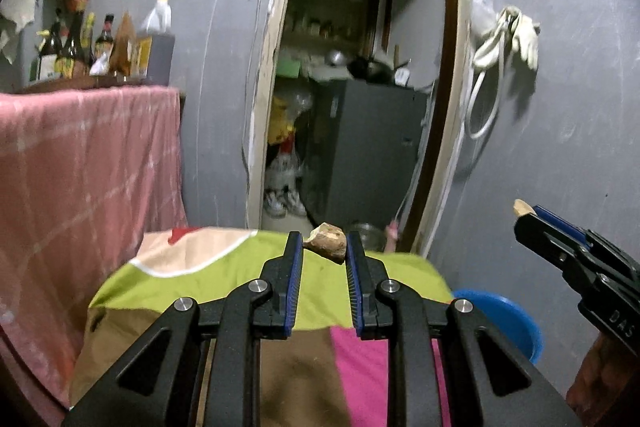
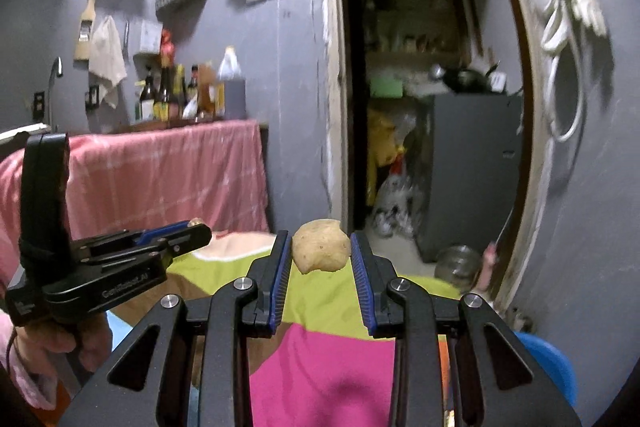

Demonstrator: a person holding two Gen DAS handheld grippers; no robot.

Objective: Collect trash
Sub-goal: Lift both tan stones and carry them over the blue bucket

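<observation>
The left hand-held gripper (image 1: 323,254) pinches a brown rough scrap (image 1: 326,241) at its fingertips, above the colourful cloth (image 1: 224,267). The right hand-held gripper (image 2: 317,254) grips a pale round lump (image 2: 321,246) the same way. Only the right wrist view shows the person's hand (image 2: 52,343) holding the left one. Farther away, a blue basin (image 1: 508,319) stands on the floor by the doorway (image 1: 360,67).
</observation>
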